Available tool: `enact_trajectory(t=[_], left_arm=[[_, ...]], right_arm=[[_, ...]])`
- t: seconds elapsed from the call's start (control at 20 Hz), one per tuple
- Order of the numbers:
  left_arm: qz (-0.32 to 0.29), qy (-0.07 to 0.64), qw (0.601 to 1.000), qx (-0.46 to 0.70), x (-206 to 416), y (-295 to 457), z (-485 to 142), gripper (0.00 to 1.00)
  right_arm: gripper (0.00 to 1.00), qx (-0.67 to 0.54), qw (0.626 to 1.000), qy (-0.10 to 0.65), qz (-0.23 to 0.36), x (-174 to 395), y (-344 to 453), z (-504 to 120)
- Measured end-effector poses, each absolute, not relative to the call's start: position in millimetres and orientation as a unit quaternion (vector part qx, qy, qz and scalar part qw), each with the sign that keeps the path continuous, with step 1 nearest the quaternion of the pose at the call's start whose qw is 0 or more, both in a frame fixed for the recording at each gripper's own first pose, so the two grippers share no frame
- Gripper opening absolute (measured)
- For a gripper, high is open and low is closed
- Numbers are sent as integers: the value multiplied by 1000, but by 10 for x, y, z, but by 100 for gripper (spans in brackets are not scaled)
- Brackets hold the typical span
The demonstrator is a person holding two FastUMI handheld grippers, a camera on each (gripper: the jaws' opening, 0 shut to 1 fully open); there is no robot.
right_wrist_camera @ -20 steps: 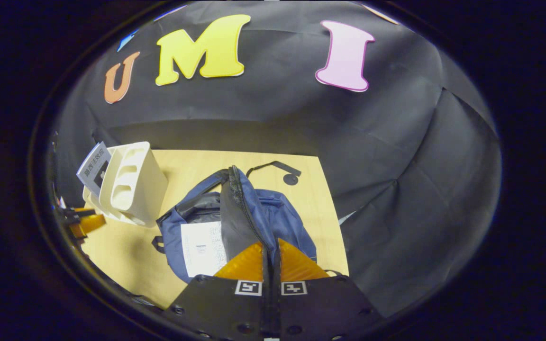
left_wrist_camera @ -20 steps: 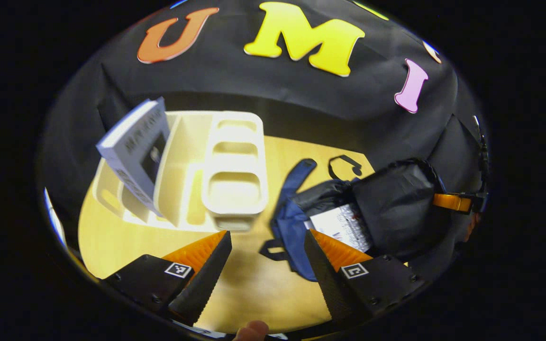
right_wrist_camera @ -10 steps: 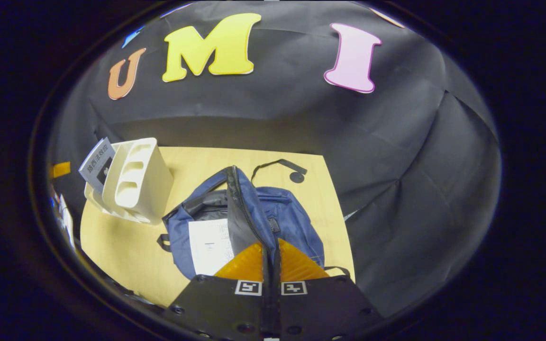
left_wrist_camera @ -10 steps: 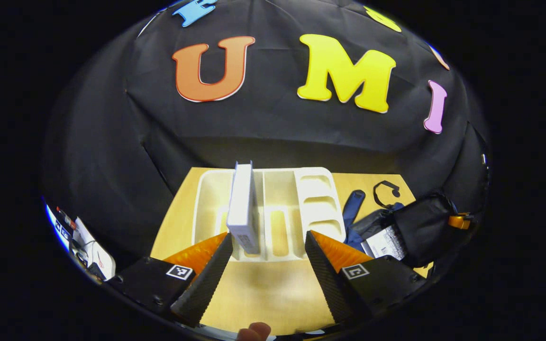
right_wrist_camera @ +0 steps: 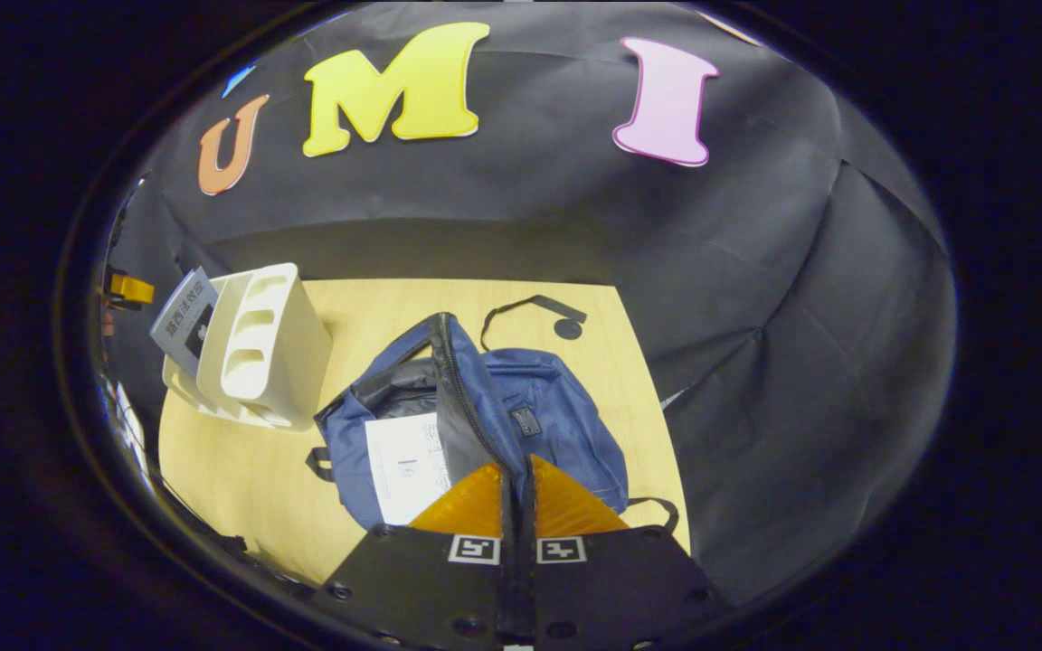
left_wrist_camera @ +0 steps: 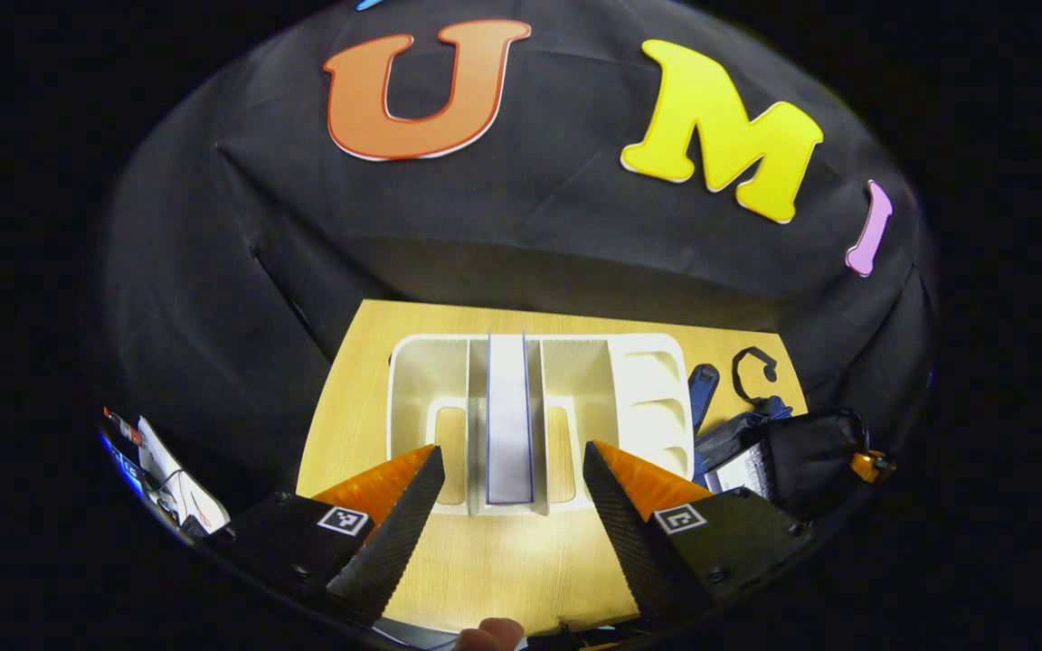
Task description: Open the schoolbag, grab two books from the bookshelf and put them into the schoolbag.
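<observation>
1. The left tool [left_wrist_camera: 510, 493] stands wide open and holds nothing; its two fingers [left_wrist_camera: 394, 520] frame the near edge of the bookshelf [left_wrist_camera: 629, 380] from just in front of it.
2. The bookshelf is a cream plastic rack on the wooden tabletop [left_wrist_camera: 485, 570], split into upright slots, with a column of small pockets at its right end.
3. One book [left_wrist_camera: 510, 425] stands upright in the middle slot, its edge turned toward the left gripper view's camera; the slots on either side of it look bare. In the right gripper view the same book [right_wrist_camera: 184, 316] shows its cover, leaning at the far end of the bookshelf [right_wrist_camera: 259, 348].
4. The right tool [right_wrist_camera: 516, 493] is closed, its fingers pressed on the edge of the schoolbag's flap [right_wrist_camera: 467, 407], which it holds raised so the opening stays exposed.
5. The schoolbag [right_wrist_camera: 548, 425] is blue with a dark lining and lies unzipped on the tabletop [right_wrist_camera: 241, 479], to the right of the bookshelf and near it.
6. Inside the schoolbag lies a white-covered book [right_wrist_camera: 403, 466], flat, partly tucked under the lifted flap.
7. A black strap [right_wrist_camera: 530, 312] trails from the schoolbag's far side across the tabletop.
</observation>
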State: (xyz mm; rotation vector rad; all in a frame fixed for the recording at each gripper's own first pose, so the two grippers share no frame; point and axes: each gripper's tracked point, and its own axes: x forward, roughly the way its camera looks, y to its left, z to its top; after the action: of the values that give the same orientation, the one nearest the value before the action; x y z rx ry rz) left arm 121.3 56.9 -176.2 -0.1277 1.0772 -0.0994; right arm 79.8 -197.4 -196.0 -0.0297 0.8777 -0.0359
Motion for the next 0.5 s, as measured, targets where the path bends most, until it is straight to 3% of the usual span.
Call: enact_trajectory(t=[0.5], left_arm=[[-65,612,787,-45,1351,572,-2379,98]], right_arm=[[0,1,902,431,-30,820,-2025,-2003]])
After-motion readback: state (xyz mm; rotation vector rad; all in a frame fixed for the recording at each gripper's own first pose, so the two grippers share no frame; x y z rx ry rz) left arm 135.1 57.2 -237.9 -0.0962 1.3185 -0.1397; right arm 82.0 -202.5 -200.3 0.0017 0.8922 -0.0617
